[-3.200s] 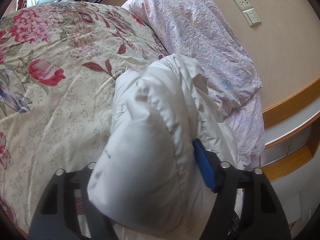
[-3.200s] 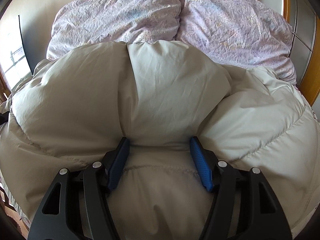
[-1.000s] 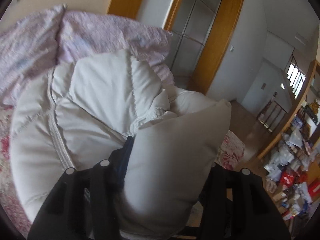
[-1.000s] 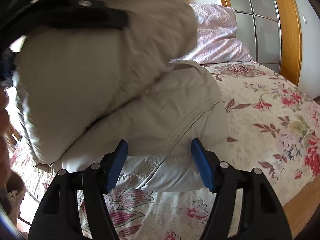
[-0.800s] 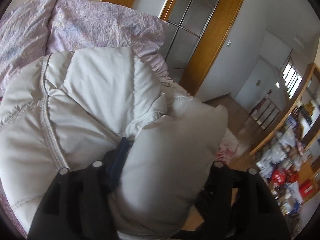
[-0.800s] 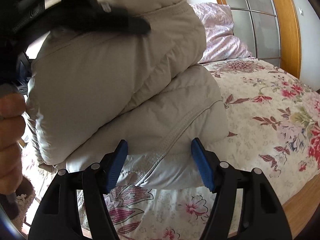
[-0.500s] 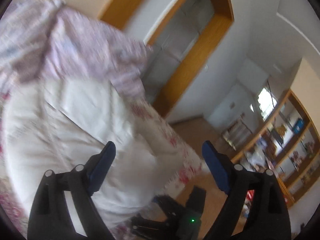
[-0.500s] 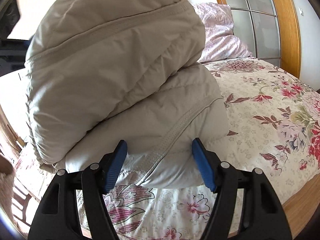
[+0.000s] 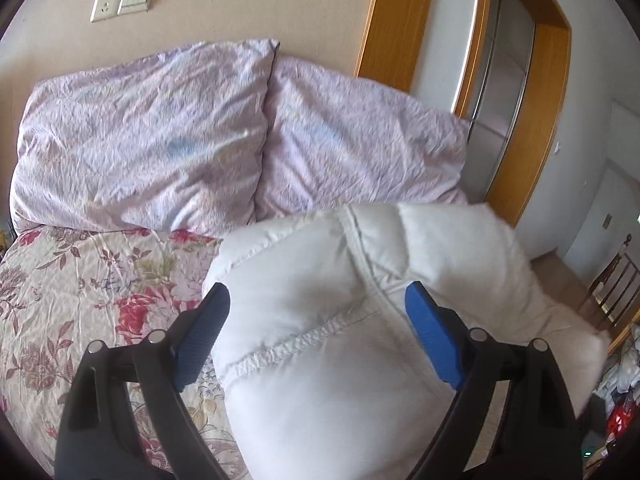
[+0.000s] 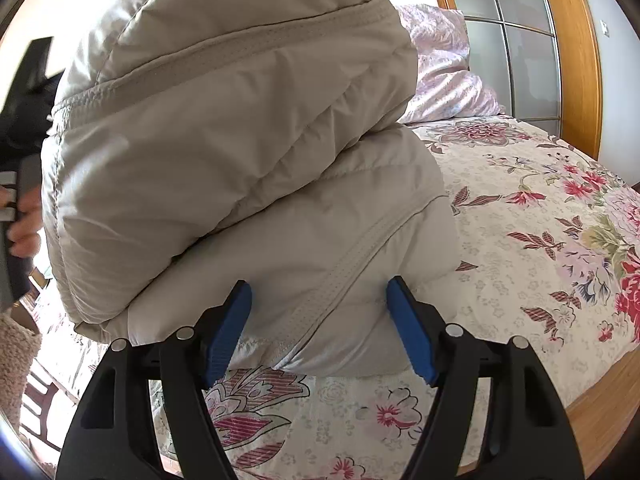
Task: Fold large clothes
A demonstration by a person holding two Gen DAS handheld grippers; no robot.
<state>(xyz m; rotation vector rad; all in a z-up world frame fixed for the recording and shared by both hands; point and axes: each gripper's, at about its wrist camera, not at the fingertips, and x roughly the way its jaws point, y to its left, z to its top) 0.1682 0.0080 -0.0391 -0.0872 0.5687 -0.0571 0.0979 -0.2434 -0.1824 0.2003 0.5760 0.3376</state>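
Released by the left tool (image 9: 314, 300), the folded jacket (image 10: 248, 184) now sits stacked on the floral bedspread (image 10: 532, 240).
Left tool spread apart above the jacket's near-left side; right tool (image 10: 318, 308) apart, straddling its lower fold, pillows (image 9: 152, 136) far behind.

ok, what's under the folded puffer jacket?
The folded puffer jacket lies on the floral bedspread, which shows all around it. Whatever sits directly beneath the bundle is covered.

Both grippers share one build: the left gripper (image 9: 316, 334) and right gripper (image 10: 318, 330) have matte black arms with cut-out slots, silver screw heads, ribbed blue pads (image 10: 410, 330). At nine o'clock, a bare hand (image 10: 24, 216); below, a fuzzy beige sleeve (image 10: 16, 364).
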